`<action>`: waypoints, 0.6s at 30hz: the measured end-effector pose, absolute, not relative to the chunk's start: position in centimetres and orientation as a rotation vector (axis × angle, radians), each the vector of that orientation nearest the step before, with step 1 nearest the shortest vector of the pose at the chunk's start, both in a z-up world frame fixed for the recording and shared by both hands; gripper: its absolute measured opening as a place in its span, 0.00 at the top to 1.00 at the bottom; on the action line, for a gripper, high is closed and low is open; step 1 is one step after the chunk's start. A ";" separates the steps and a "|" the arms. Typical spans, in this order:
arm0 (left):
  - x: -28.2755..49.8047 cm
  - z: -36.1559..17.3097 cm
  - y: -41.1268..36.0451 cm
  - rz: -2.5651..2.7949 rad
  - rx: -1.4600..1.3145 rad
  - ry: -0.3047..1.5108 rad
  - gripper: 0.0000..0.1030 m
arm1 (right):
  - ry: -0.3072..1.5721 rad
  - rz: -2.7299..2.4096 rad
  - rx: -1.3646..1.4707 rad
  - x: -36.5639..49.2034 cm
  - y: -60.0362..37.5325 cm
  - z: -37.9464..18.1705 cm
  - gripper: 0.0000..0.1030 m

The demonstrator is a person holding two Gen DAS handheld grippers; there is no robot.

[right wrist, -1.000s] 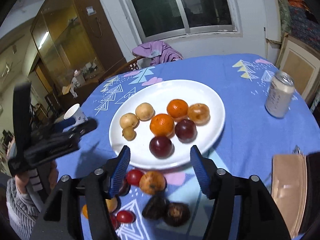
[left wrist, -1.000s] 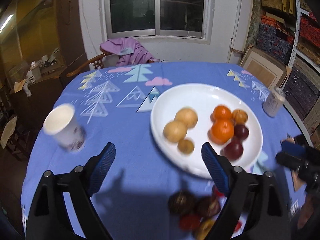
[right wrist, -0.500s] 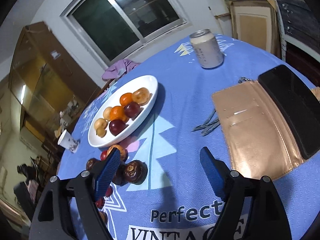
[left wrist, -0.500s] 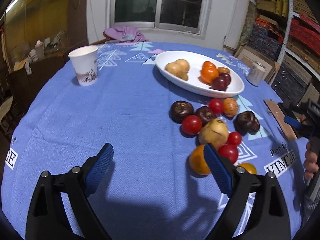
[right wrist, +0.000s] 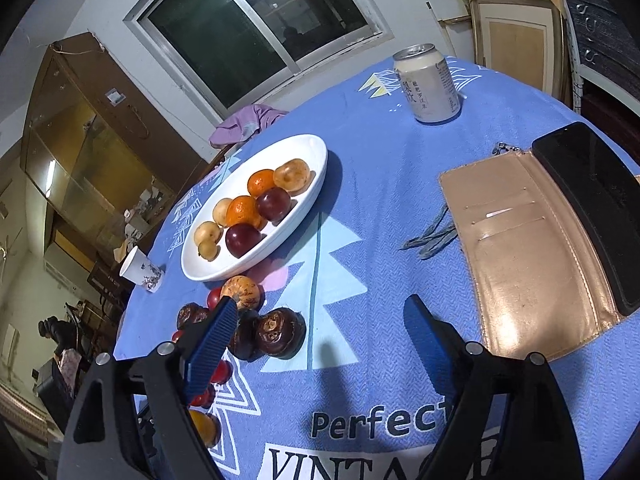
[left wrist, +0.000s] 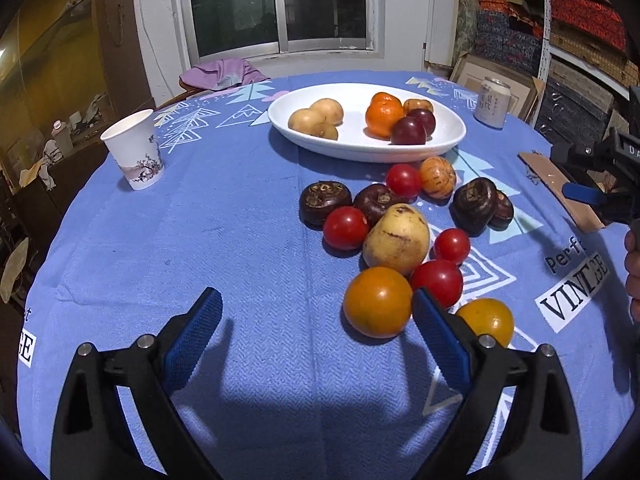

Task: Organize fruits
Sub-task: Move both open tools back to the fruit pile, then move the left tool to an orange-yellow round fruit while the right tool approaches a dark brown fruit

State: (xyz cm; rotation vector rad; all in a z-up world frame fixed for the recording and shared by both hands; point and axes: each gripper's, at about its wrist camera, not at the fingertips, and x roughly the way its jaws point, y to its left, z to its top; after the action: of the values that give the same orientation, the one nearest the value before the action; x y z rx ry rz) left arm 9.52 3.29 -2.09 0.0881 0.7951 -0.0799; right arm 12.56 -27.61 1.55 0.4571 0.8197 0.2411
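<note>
A white oval plate [left wrist: 448, 142] holds oranges, dark plums and pale yellow fruits. In front of it, loose fruit lies on the blue cloth: red tomatoes, dark brown water chestnuts, a yellow pear [left wrist: 396, 240] and an orange fruit [left wrist: 378, 302]. My left gripper [left wrist: 316, 304] hovers low over the cloth near the table's front edge. Its jaws are opening and nothing is pinched; the orange fruit lies just beyond the right fingertip. My right gripper [right wrist: 320, 308] is also opening over bare cloth. The chestnuts [right wrist: 280, 332] sit just ahead of its left finger [right wrist: 212, 340], and the plate [right wrist: 312, 196] is farther back.
A paper cup [left wrist: 134, 150] stands at the left. A drink can [right wrist: 428, 82] stands behind the plate at the right. A tan wallet [right wrist: 528, 248] with a black phone [right wrist: 592, 208] on it lies right of my right gripper. A chair with purple cloth stands at the far edge.
Both grippers pulled back from above the plate toward the table's near edge and sank lower. Both jaws spread wider. The right wrist view rolled, so its scene now tilts.
</note>
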 end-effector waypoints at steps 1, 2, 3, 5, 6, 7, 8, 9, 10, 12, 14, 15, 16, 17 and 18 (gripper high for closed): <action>9.5 -2.2 3.1 -0.080 0.098 0.797 0.09 | 0.822 0.242 0.455 12.6 -27.5 1.5 0.16; 9.5 -2.3 2.9 -0.080 0.106 0.800 0.09 | 0.824 0.242 0.453 12.6 -27.5 1.5 0.16; 9.7 -2.5 2.7 -0.080 0.115 0.807 0.09 | 0.827 0.242 0.452 12.6 -27.4 1.4 0.16; 9.8 -2.6 2.6 -0.082 0.122 0.817 0.09 | 0.832 0.241 0.449 12.7 -27.4 1.3 0.16; 9.9 -2.7 2.6 -0.081 0.124 0.820 0.09 | 0.835 0.241 0.447 12.7 -27.3 1.2 0.16; 9.9 -2.7 2.5 -0.078 0.125 0.822 0.09 | 0.837 0.242 0.446 12.7 -27.3 1.2 0.16; 10.0 -2.7 2.6 -0.073 0.124 0.825 0.09 | 0.839 0.242 0.444 12.7 -27.2 1.2 0.16; 10.2 -2.8 2.7 -0.068 0.120 0.830 0.09 | 0.842 0.242 0.441 12.8 -27.1 1.1 0.16; 10.3 -2.9 2.9 -0.067 0.112 0.835 0.08 | 0.844 0.242 0.440 12.8 -27.1 1.0 0.16; 10.4 -2.8 3.4 -0.051 0.095 0.830 0.06 | 0.850 0.241 0.439 12.8 -27.1 0.9 0.16; 10.3 -2.4 3.9 -0.029 0.090 0.809 0.06 | 0.855 0.240 0.440 12.9 -27.1 0.8 0.16; 10.2 -2.0 4.5 -0.001 0.085 0.787 0.06 | 0.855 0.241 0.441 12.9 -27.1 0.8 0.16; 10.1 -1.6 5.0 0.021 0.078 0.772 0.06 | 0.856 0.241 0.443 12.9 -27.1 0.8 0.16; 10.1 -1.3 5.8 0.050 0.065 0.760 0.06 | 0.856 0.242 0.444 12.9 -27.2 0.8 0.16; 10.1 -1.1 6.5 0.081 0.053 0.752 0.06 | 0.856 0.242 0.443 12.9 -27.2 0.8 0.16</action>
State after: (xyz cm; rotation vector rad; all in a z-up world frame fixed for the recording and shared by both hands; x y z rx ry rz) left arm 10.05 6.53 -1.09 0.0525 0.7520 0.0815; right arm 12.88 -27.16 0.84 0.4429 0.8558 0.2418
